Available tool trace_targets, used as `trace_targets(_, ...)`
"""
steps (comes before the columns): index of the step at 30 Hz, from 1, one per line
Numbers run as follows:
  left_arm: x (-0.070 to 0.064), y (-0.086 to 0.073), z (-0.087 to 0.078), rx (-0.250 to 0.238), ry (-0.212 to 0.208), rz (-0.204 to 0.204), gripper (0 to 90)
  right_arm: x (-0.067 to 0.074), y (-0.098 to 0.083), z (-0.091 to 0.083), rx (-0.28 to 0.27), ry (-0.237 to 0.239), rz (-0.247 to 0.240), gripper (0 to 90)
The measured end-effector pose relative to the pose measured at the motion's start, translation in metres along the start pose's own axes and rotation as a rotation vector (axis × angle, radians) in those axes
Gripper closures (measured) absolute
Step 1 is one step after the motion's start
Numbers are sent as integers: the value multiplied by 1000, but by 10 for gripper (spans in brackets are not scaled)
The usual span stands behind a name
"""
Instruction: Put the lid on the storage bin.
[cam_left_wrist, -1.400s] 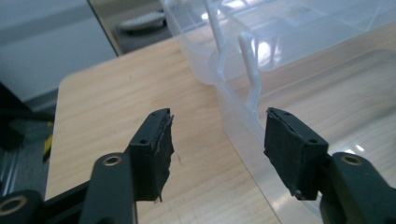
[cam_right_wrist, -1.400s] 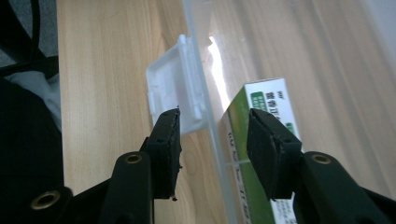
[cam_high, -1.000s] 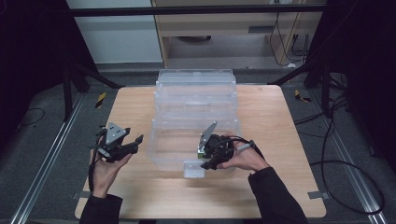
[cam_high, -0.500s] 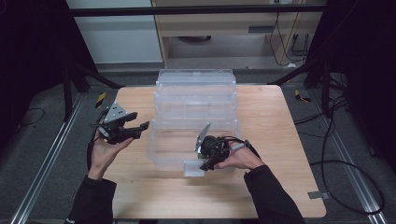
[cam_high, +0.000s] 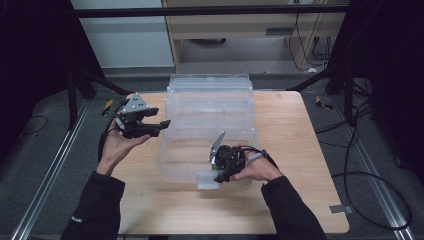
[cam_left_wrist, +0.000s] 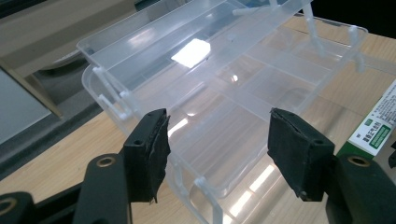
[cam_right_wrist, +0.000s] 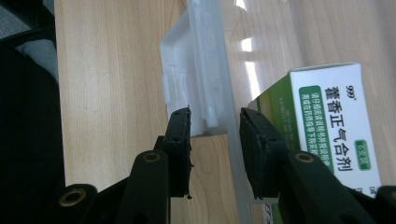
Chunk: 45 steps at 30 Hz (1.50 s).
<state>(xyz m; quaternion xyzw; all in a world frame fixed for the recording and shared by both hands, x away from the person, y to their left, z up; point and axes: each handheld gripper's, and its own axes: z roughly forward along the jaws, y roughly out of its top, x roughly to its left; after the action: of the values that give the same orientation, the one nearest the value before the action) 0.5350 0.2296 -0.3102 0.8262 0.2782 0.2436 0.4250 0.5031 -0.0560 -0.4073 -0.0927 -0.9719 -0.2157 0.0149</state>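
Clear box (cam_high: 210, 125) latch (cam_right_wrist: 196, 84) between right tongs (cam_right_wrist: 215, 128) (contact unclear); left tongs (cam_left_wrist: 217, 144) wide.

A: The carton (cam_right_wrist: 336, 135) is cut off by the right gripper view's right and bottom edges.

B: In the left gripper view, only its corner shows at the right edge.

A: From above, the box (cam_high: 207, 130) blurs it.

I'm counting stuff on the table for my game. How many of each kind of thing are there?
Clear plastic organiser box: 1
Green and white carton: 1
Tongs, left and right: 2
Total: 4
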Motion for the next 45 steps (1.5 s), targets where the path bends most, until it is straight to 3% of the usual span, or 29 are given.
trace_targets(5,3,11,6,9,-33,17,378,1,0,0,2,-2,-6,650)
trace_targets(17,10,38,26,50,-104,104,390,0,0,0,-3,-2,-13,650)
trace_targets(25,19,50,38,121,-94,165,410,1,-1,0,-5,-5,-18,650)
trace_targets(30,21,55,44,140,-93,233,416,1,-1,0,-8,-4,-20,649)
trace_targets(36,24,61,52,178,-131,307,427,0,-2,0,-13,2,-15,649)
trace_targets(42,24,68,61,194,-155,333,447,0,-2,0,-13,3,-18,650)
trace_targets(45,23,72,65,226,-159,363,453,0,-2,0,-12,3,-22,650)
